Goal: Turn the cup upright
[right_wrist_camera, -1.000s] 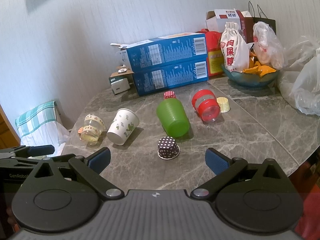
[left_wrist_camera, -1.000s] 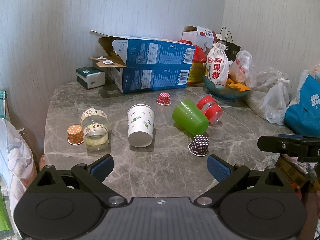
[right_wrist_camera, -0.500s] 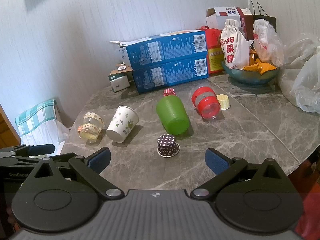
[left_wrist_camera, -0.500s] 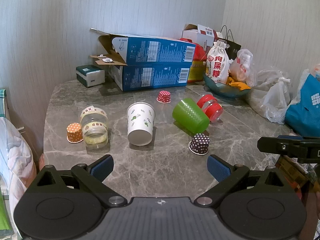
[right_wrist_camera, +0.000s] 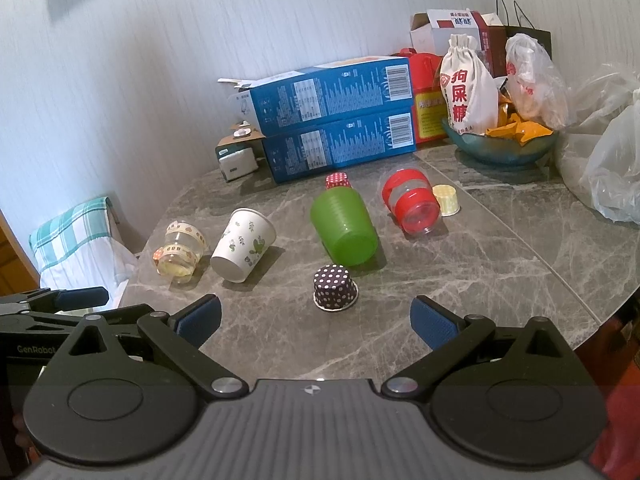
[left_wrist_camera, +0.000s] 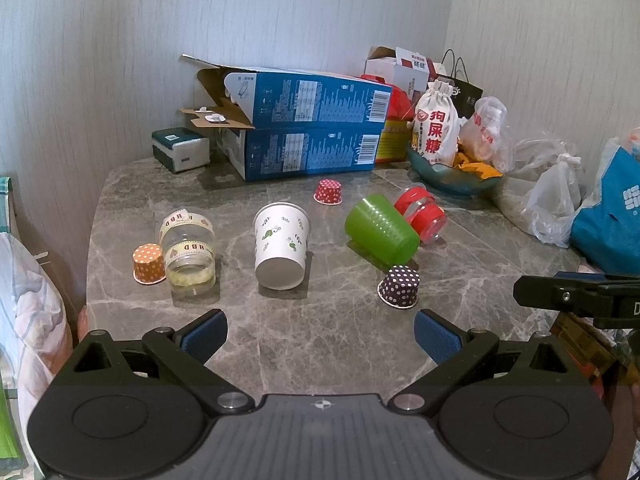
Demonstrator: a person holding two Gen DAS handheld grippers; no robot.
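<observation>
Left gripper (left_wrist_camera: 320, 330): fingers spread wide, nothing between them, held back over the near edge of the marble table (left_wrist_camera: 320, 360). Right gripper (right_wrist_camera: 316, 318): likewise wide and empty.

Nearest ahead: dark polka-dot paper cup (right_wrist_camera: 335, 288), mouth down. Beyond it on their sides: white leaf-print paper cup (left_wrist_camera: 281, 246), green plastic cup (left_wrist_camera: 380, 230), red-banded clear cup (right_wrist_camera: 412, 208), tape-wrapped clear cup (left_wrist_camera: 187, 250).

No cup touched or righted. Judgement: task not begun; approach, grasp and flip all remain.
</observation>
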